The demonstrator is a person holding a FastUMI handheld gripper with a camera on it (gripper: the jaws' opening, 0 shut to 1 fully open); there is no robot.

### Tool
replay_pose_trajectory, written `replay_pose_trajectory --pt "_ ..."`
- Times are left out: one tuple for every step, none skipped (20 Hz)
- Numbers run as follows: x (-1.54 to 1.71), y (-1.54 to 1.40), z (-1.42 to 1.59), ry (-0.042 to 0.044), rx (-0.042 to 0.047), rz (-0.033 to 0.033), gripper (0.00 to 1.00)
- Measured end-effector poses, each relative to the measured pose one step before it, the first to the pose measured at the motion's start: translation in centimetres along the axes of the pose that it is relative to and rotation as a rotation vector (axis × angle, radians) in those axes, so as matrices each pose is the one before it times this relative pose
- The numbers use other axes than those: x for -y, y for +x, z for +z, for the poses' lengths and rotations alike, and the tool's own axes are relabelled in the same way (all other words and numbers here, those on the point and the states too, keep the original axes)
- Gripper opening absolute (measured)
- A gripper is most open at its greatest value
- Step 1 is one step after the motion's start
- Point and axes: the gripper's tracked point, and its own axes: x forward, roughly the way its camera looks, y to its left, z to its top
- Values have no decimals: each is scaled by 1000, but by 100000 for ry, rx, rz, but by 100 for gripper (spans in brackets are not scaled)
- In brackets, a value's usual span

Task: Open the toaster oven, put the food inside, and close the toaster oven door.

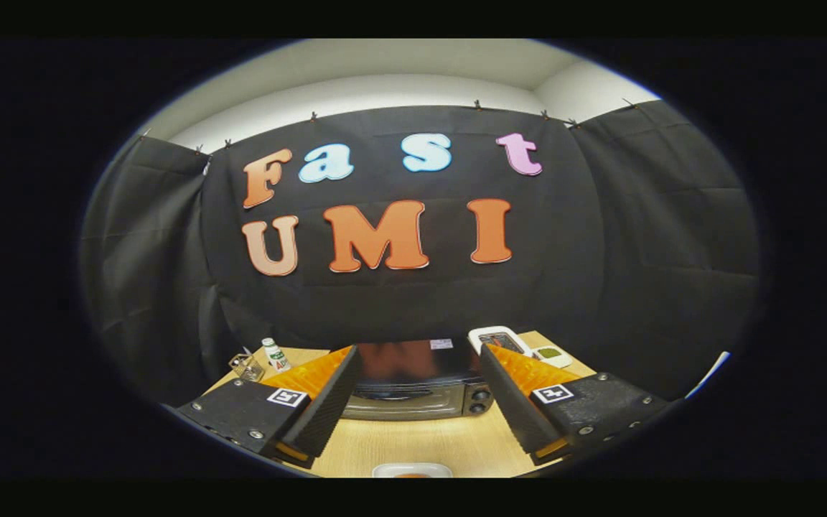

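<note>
The toaster oven (417, 384) stands on the wooden table (428, 441) just beyond my fingers, its glossy dark top facing me and its door shut, with two knobs (482, 401) at its right. A white dish with something orange in it (412, 470) lies on the table below and between the fingers, mostly cut off. My gripper (417, 409) is open, held above the table in front of the oven, with nothing between its fingers.
A small white bottle with a green label (275, 355) and a small metal-and-glass object (247, 366) sit at the table's back left. Behind the oven at the right lie a white tray-like device (498, 339) and a small white dish with green content (551, 354).
</note>
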Motion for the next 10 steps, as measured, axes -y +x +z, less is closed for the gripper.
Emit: replay_pose_trajectory --pt "-410 494 -566 -414 -1350 580 98" --pt "-541 429 -720 -212 -1988 1061 98" --pt "-638 540 -713 91 -2112 1247 98" --pt "-550 486 -568 21 -1392 1141 98" --pt "-553 526 -345 -473 -1084 849 98" --pt "-388 600 -589 -739 -1104 590 98" --pt "-417 701 -546 -688 -1903 744 98" --pt "-518 682 -667 -394 -1841 967 98" --pt "-479 740 -417 -396 -1462 710 99" --pt "-365 984 -504 -735 -1493 484 98"
